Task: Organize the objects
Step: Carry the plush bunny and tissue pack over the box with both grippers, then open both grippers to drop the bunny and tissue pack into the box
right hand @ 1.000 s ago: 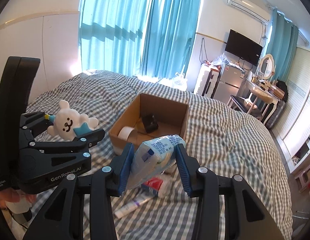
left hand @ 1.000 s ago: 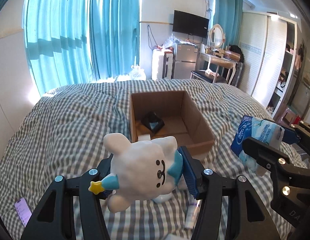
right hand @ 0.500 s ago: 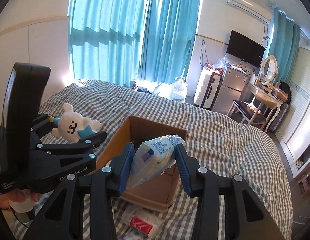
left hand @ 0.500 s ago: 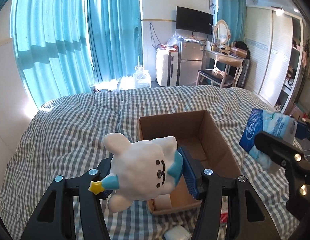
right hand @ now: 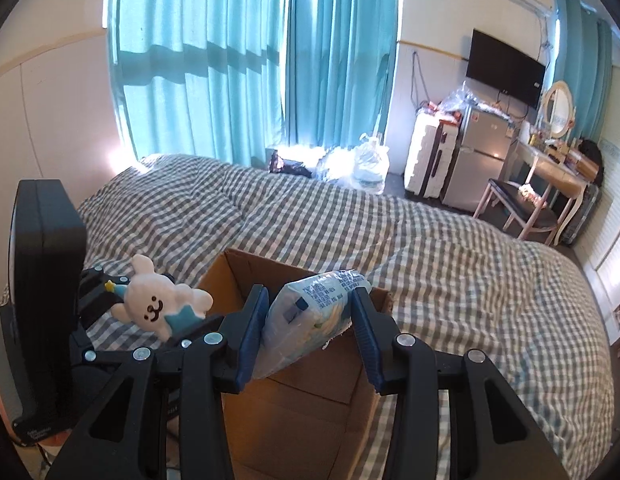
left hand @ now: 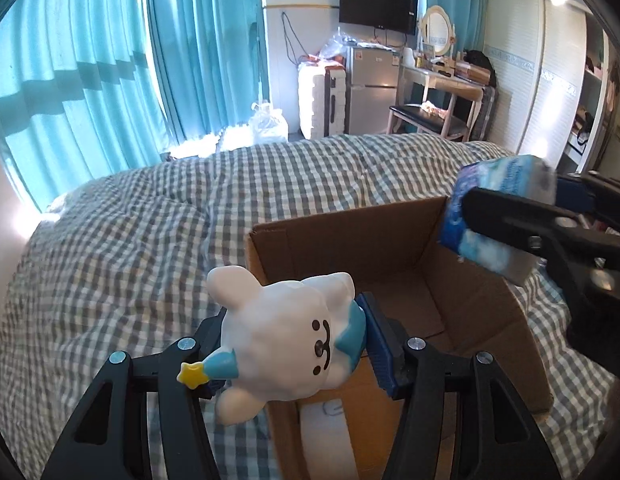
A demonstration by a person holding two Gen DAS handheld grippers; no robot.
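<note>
My left gripper is shut on a white plush bunny with a yellow star, held over the near left corner of an open cardboard box on the bed. My right gripper is shut on a blue-and-white tissue pack, held above the same box. In the left wrist view the right gripper and tissue pack hang over the box's right wall. In the right wrist view the left gripper and bunny sit at the box's left edge.
The box lies on a grey-checked bedspread. A white object shows on the box floor. Teal curtains, a small fridge, a dressing table and a wardrobe stand beyond the bed.
Both grippers have moved forward over the box with their objects held; the box now fills the lower part of both views. The items lying on the bed have dropped out of view.
</note>
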